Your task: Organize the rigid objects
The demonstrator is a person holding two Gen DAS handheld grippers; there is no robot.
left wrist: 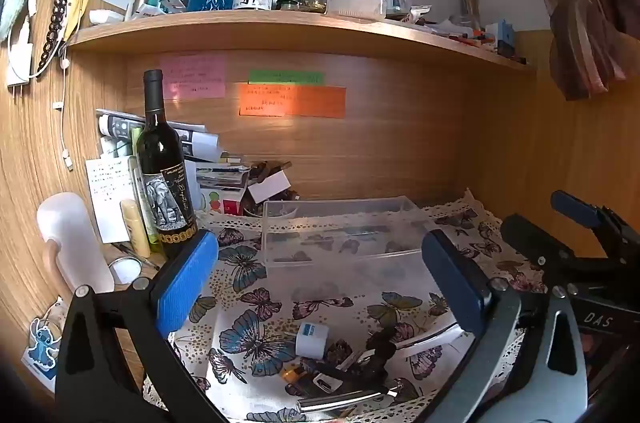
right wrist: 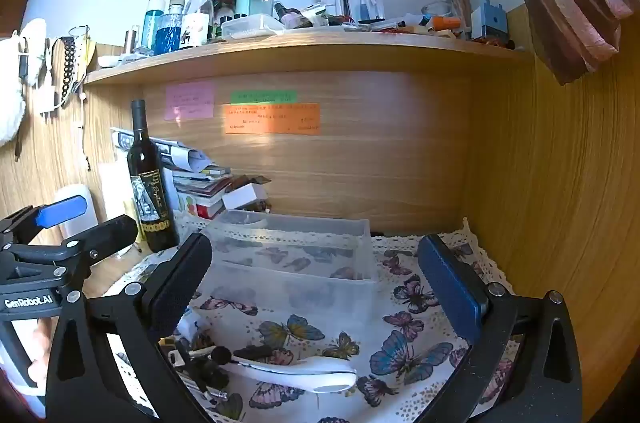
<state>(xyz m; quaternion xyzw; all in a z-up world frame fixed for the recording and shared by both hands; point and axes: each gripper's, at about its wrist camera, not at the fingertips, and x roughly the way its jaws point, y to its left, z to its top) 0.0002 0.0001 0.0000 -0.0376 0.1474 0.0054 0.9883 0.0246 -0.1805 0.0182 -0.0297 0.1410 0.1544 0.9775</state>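
Left wrist view, left to right: at far left I see a white bottle [left wrist: 74, 243], then a dark wine bottle [left wrist: 164, 175] standing upright at left of centre with a stack of papers and books [left wrist: 216, 175] behind it. My left gripper [left wrist: 320, 287] fills the lower frame, fingers spread wide with nothing between the blue pads [left wrist: 186, 283]. At centre a clear plastic box [left wrist: 340, 227] sits on the butterfly cloth [left wrist: 256, 303], back near the wooden wall. In the lower centre, between the fingers in the picture, lies the loose pile: a small white plug [left wrist: 312, 339], a small amber piece [left wrist: 292, 373] and dark bits I cannot identify, plus a white handle [left wrist: 428, 339] to their right. At right edge the other gripper [left wrist: 580, 235] pokes in. Right wrist view: at left edge the left gripper's blue tip [right wrist: 62, 209] shows, then the wine bottle [right wrist: 150, 191]. My right gripper [right wrist: 316, 287] is also spread apart, holding nothing. The clear box [right wrist: 292, 247] is centre frame. The white handle [right wrist: 304, 371] lies lower centre on the cloth [right wrist: 412, 347], with the dark clutter [right wrist: 204, 363] at lower left. The shelf [right wrist: 300, 45] of bottles runs across the top.
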